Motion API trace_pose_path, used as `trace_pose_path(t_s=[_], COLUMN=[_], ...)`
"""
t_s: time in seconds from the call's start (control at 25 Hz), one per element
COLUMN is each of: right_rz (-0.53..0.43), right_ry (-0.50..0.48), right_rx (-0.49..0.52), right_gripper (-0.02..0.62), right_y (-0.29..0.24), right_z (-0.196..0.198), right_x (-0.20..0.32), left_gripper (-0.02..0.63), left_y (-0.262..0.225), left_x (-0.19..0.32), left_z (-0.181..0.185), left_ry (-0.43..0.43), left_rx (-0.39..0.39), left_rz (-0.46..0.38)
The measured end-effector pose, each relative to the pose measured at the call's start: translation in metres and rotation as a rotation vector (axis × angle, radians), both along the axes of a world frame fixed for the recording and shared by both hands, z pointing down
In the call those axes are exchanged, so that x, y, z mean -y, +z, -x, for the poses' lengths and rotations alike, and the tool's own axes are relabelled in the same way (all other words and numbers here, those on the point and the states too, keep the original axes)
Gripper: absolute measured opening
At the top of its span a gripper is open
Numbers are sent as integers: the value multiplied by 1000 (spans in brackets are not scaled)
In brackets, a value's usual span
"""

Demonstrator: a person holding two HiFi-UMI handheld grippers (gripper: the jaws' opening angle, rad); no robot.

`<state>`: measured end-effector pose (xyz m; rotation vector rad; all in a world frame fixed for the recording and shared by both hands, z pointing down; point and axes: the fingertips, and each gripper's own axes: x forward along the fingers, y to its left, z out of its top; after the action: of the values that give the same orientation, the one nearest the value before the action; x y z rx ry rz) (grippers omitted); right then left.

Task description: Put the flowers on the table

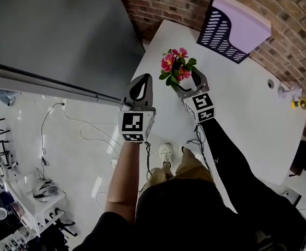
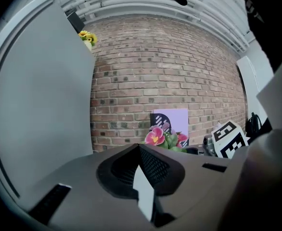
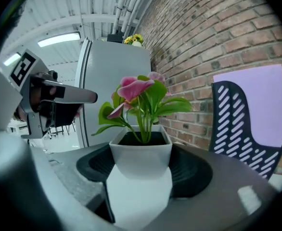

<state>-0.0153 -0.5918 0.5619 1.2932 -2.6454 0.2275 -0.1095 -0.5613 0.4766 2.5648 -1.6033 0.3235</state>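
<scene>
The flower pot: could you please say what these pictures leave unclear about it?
- Head view: flowers and right gripper cover the pot; whether it touches the table is unknown.
- Right gripper view: its base merges with white between the jaws.
- Left gripper view: the left gripper's body hides the pot.
</scene>
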Motion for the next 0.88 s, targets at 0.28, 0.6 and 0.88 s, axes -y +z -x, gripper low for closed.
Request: trace_pose_path(t_s=[0.28,0.6,0.88], right_rz=[76,152,195], right_ry=[-13,-40,-60], right_rx=[-34,-82,-126], right_gripper=[337,337,337], right_y=[46,90,116], right_z=[4,12,16], right_x=[10,8,4], left_gripper=[8,8,8], left_y=[15,27,34], left_x=[3,2,0], left_z=[-1,5,17], left_ry=[-25,-49,-79], left_rx=[-12,-7,-3], left_rz=[30,55,65])
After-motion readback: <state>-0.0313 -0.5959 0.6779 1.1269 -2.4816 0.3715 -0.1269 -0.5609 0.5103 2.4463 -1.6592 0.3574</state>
